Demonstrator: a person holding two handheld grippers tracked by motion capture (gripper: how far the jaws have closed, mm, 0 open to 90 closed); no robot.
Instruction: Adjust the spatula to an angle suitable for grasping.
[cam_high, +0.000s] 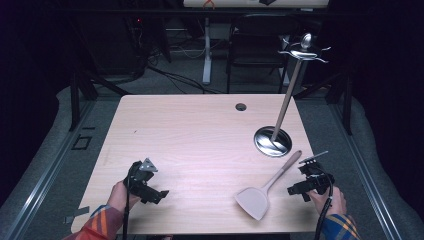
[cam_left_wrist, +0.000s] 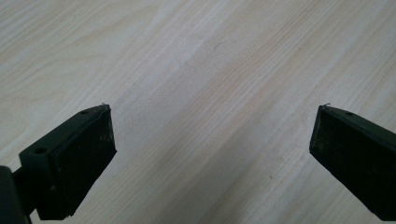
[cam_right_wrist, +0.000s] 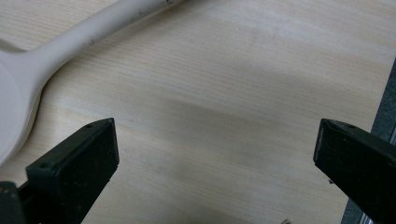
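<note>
The pale beige plastic spatula lies flat on the light wooden table, just in front of the shiny steel hanging stand, so the pick-up looks not yet begun. The right gripper, just beside the spatula's handle, is spread wide and empty; it would need to straddle that handle next. The left gripper, well apart from the stand, gapes empty over bare wood.

Pale beige plastic spatula: uniform beige over blade and handle, with small dark specks along the handle. Light wooden table: pale birch tone with fine straight grain lines. Polished metal utensil stand: mirror-silver round base, silver pole and hooks. Black left gripper and black right gripper: matte black throughout. Sleeves: orange, blue and yellow plaid.
</note>
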